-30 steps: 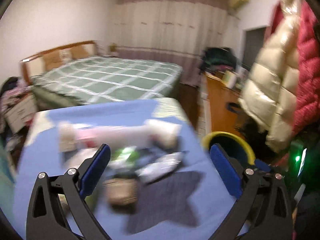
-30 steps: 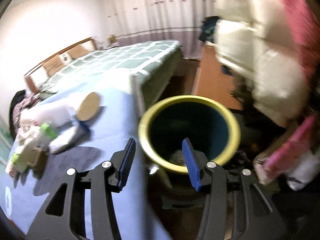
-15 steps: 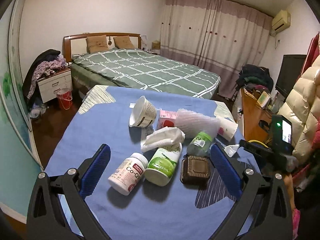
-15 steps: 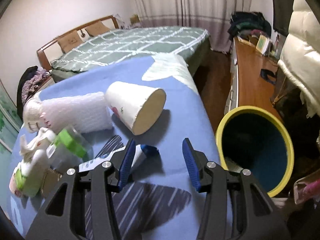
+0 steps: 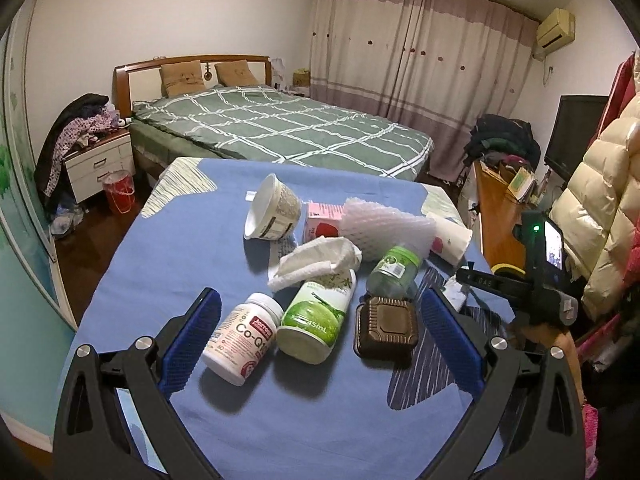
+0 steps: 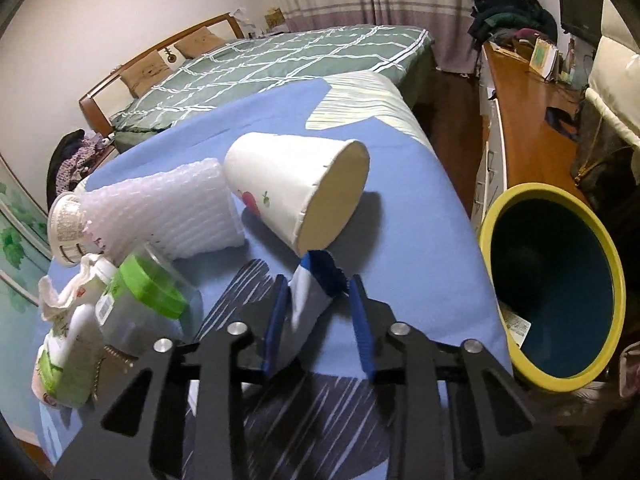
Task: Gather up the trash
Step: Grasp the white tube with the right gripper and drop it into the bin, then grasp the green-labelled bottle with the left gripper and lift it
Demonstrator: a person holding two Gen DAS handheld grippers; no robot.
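1. Left wrist view: my left gripper [image 5: 316, 336] hangs over the blue cloth-covered table [image 5: 168, 264] with its jaws spread wide and nothing between them.
2. Under and beyond it lies most of the trash: a white pill bottle with a red label [image 5: 242, 338], a green-and-white drink bottle [image 5: 318, 320] on its side just beside it, a brown ribbed plastic box [image 5: 386, 332], a clear jar with a green lid [image 5: 394, 272], a crumpled white tissue [image 5: 316, 260], a tipped yoghurt tub [image 5: 274, 212], a pink carton [image 5: 322, 222] and a white foam net sleeve [image 5: 388, 228].
3. Right wrist view: my right gripper [image 6: 320, 316] is low at the table's edge, its jaws closing around a small white-and-blue crumpled wrapper [image 6: 316, 284]. The wrapper sits between the blue pads; I can't tell whether both pads press it yet, so I don't count it as held.
4. Just beyond the wrapper lies a white paper cup [image 6: 296, 192] on its side, touching the foam sleeve.
5. The yellow-rimmed, dark blue bin [image 6: 556, 300] stands on the floor right beside the table, with at least one scrap of paper inside.
6. My judgement: the job is at an early stage. Nearly everything remains on the table, and the wrapper looks like the next piece for the bin.
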